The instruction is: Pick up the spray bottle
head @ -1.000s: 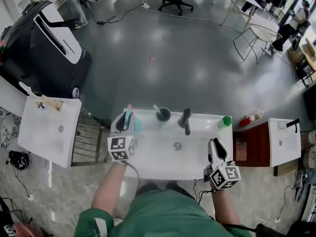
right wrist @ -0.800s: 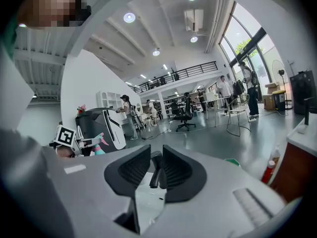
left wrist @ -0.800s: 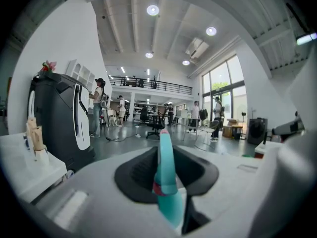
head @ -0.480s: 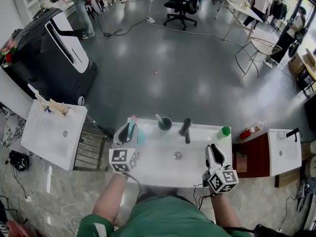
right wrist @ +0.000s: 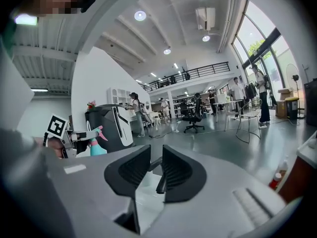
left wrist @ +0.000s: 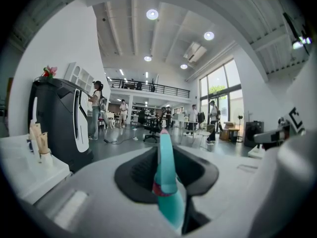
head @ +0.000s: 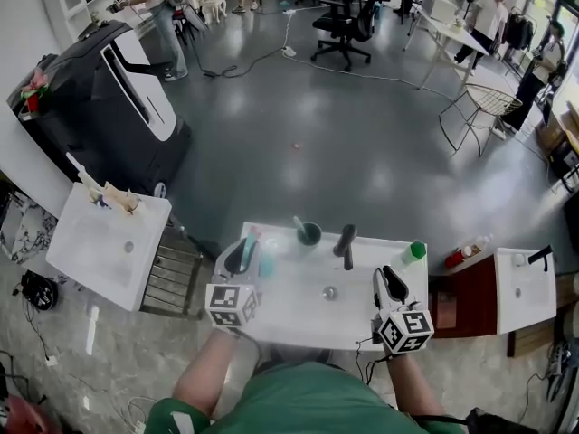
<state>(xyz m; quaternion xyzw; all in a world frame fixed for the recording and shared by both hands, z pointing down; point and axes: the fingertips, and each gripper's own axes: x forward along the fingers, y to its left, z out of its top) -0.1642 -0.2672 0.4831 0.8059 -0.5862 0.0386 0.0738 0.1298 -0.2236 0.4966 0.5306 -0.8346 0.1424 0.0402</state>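
While the left gripper (head: 242, 253) clamps the teal spray bottle (left wrist: 165, 175) over the sink's (head: 298, 310) left end, lift upright with steady squeeze; the right gripper (right wrist: 156, 168) hangs empty, jaws slightly apart.

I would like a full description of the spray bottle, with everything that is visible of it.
The spray bottle looks like teal plastic. It is slim, with a pink band around it and a pink nozzle on its trigger head. It stands roughly upright, clamped between the jaws of the left tool, which grips it high up, near the head. It is over the left end of the white washbasin. Its base is hidden, so I cannot tell whether it touches the basin.
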